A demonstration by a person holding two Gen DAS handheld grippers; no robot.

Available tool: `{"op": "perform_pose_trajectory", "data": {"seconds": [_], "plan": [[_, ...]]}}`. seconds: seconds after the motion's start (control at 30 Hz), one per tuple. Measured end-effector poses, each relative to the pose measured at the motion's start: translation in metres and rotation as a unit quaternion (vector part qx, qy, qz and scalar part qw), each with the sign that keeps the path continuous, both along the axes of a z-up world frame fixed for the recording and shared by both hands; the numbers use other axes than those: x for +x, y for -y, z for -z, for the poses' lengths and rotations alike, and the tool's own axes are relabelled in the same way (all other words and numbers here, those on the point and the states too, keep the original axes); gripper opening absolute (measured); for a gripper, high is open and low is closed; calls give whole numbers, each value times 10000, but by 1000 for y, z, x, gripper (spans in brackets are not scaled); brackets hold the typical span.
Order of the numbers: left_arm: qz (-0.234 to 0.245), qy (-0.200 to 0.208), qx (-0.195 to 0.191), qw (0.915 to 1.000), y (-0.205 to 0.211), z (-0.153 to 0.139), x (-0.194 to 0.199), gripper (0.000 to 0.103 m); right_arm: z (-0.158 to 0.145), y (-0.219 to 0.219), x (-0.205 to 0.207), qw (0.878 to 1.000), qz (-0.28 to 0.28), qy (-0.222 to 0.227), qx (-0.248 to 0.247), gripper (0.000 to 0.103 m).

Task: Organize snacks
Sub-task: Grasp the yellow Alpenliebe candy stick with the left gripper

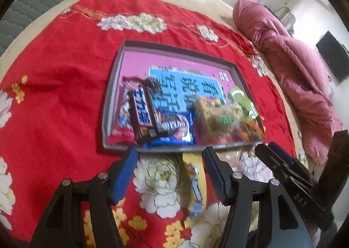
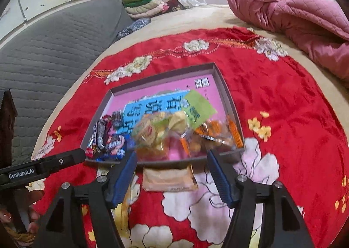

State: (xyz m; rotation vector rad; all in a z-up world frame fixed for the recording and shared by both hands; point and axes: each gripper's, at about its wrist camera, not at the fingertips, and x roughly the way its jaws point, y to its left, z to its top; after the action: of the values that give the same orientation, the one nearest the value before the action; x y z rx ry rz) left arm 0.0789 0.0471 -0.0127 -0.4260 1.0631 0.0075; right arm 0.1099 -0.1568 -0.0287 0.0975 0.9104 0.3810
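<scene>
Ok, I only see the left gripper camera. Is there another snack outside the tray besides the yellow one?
Observer: Yes. The right wrist view shows a tan packet on the red cloth, just in front of the tray.
Operator: Is the right gripper grabbing it?
Observer: No. The right gripper is open, and the packet shows between its fingers, unclamped.
Operator: Can you see a hand?
Observer: Yes, the left hand grips a dark handle at the lower left edge.

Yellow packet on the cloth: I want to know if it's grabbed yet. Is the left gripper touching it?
Apart. The left wrist view shows the yellow packet lying between the open left gripper, red cloth showing on both sides.
</scene>
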Motion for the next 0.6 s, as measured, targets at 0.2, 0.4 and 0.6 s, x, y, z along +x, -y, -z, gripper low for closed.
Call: {"op": "perform_pose_trajectory", "data": {"seconds": [0.2, 0.4, 0.6], "plan": [[216, -296, -120, 9993, 14, 17, -9, 65, 24, 3, -1, 9993, -177, -327, -68, 67], [403, -574, -178, 9974, 28, 38, -14, 65, 43, 5, 3, 9981, -281, -538, 39, 67], [517, -666, -342, 9958, 34, 47, -14, 65, 55, 6, 13, 9969, -407, -647, 162, 67]]}}
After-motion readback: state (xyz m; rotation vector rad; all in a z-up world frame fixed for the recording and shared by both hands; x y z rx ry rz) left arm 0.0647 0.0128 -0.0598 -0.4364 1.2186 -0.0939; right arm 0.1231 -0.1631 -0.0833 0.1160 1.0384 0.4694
